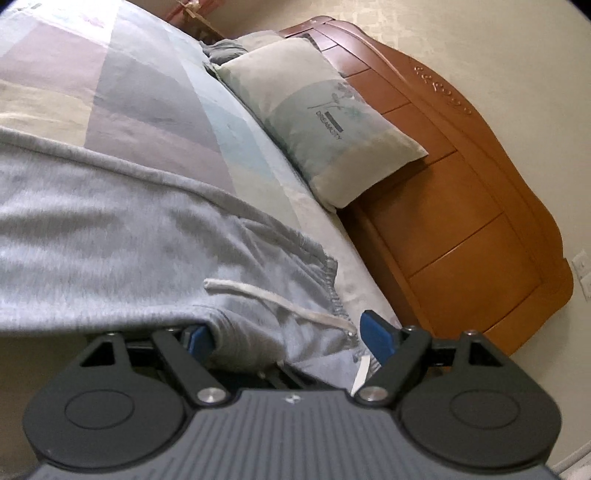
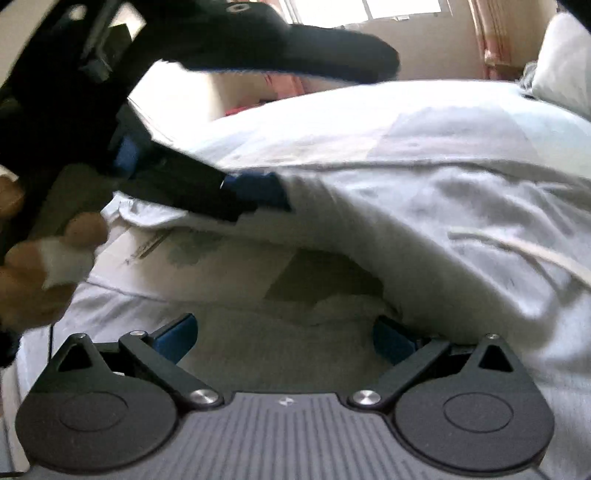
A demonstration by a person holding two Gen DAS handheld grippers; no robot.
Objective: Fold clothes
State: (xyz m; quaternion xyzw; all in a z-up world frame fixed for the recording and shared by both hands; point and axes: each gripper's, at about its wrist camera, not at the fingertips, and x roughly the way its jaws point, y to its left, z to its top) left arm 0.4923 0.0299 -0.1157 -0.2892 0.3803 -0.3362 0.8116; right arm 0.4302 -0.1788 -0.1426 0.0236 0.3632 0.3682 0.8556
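Grey sweatpants (image 1: 110,229) with a pale drawstring (image 1: 266,299) lie spread on the bed. In the left wrist view my left gripper (image 1: 288,336) is open, its blue pads (image 1: 376,332) wide apart, and the waistband end bunches loosely between them. The right wrist view shows the same pants (image 2: 443,229) washed out by light, with a fold draped over the right pad (image 2: 391,339) of my open right gripper (image 2: 284,338). Only flat cloth lies between its fingers. My left gripper (image 2: 192,173) reaches in from the upper left, one pad against the pants' edge.
A patchwork bedcover (image 1: 140,88) covers the bed, with a pillow (image 1: 317,122) against the wooden headboard (image 1: 461,206). A person's hand (image 2: 40,266) holds the left gripper's handle. A bright window (image 2: 369,9) and pink curtain (image 2: 495,40) lie beyond the bed.
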